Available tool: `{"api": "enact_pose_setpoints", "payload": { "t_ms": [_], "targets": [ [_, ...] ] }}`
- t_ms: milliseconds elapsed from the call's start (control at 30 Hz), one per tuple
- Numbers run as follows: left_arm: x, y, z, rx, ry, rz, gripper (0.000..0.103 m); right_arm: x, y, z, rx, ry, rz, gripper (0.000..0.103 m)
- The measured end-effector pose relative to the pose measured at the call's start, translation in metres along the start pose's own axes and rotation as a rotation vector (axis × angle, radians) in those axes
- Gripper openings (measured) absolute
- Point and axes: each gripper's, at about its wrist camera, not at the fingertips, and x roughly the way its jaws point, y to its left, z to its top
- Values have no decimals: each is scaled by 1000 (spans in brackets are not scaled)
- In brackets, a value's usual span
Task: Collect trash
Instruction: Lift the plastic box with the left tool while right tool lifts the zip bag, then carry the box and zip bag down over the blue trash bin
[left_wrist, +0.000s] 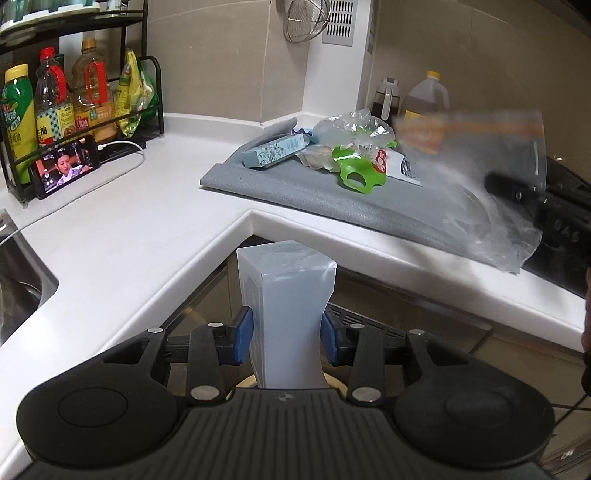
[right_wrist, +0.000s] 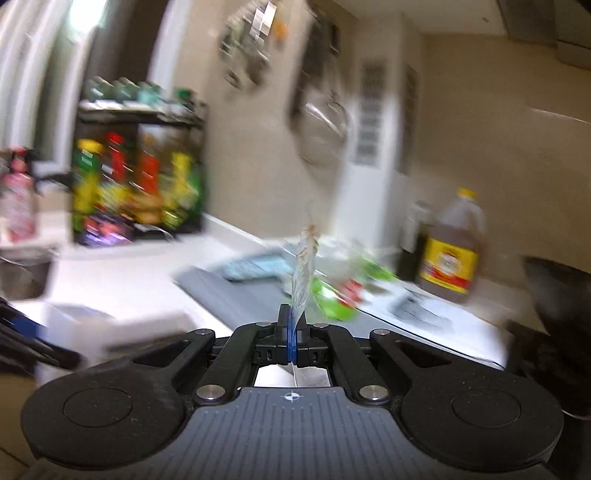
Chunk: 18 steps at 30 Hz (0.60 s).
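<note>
My left gripper (left_wrist: 286, 338) is shut on a pale white carton box (left_wrist: 286, 295), held upright below the counter's inner corner. My right gripper (right_wrist: 294, 332) is shut on a clear plastic bag (right_wrist: 304, 269), seen edge-on; in the left wrist view the bag (left_wrist: 480, 184) is a blurred sheet with an orange strip at the right. More trash lies on a grey mat (left_wrist: 295, 188): a blue patterned box (left_wrist: 275, 151), crumpled clear plastic (left_wrist: 351, 129), a green plastic piece (left_wrist: 356, 173) and a red-and-white wrapper (left_wrist: 382, 160). The right wrist view is motion-blurred.
A white L-shaped counter (left_wrist: 129, 229) holds a black rack of sauce bottles (left_wrist: 74, 99), a phone (left_wrist: 66, 170) playing video, and oil jugs (left_wrist: 424, 99) by the wall. A sink (left_wrist: 18, 284) is at left, a dark stove (left_wrist: 565, 229) at right.
</note>
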Motion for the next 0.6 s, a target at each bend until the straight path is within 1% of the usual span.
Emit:
{"api": "enact_pose_setpoints", "payload": {
  "t_ms": [67, 133, 267, 467, 600],
  "targets": [
    [0, -1, -5, 0, 11, 5, 43, -5, 10, 3, 7, -2, 59, 0],
    [1, -1, -13, 1, 26, 18, 43, -6, 20, 1, 11, 19, 110, 0],
    [5, 2, -27, -4, 58, 38, 43, -6, 39, -9, 6, 61, 177, 0],
    [11, 2, -44, -10, 82, 73, 43, 4, 64, -33, 3, 158, 233, 0],
    [15, -1, -55, -22, 109, 75, 43, 8, 76, -52, -3, 222, 252, 0]
  ]
}}
